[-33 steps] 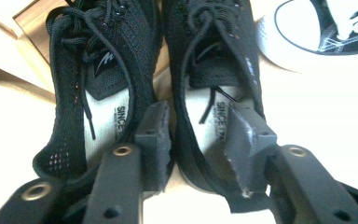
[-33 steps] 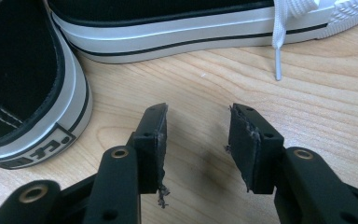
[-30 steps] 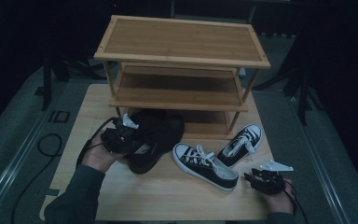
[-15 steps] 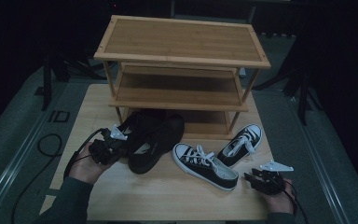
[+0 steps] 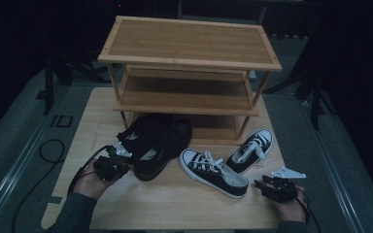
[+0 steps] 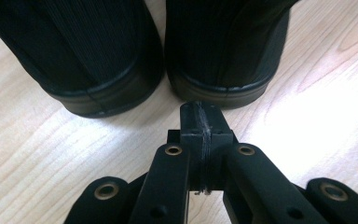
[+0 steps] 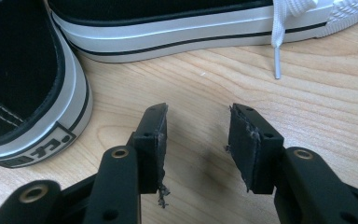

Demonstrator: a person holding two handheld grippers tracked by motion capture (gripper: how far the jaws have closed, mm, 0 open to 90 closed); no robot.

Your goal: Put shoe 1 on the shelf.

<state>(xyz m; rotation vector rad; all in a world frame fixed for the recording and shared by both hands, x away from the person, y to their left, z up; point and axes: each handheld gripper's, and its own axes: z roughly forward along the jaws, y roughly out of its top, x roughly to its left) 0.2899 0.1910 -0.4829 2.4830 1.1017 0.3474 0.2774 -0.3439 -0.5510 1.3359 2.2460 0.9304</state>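
The black shoes (image 5: 156, 144) sit paired just before the rack (image 5: 189, 77); the left gripper (image 5: 110, 167), jaws pressed together (holding nothing), faces their heels, apparently to push them under.

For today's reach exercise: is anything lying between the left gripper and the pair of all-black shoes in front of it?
Nothing visible does. The left gripper, jaws shut, points at the gap between the heels of the black shoes, with bare table between them. The sneakers lie off to the right, near the open right gripper.
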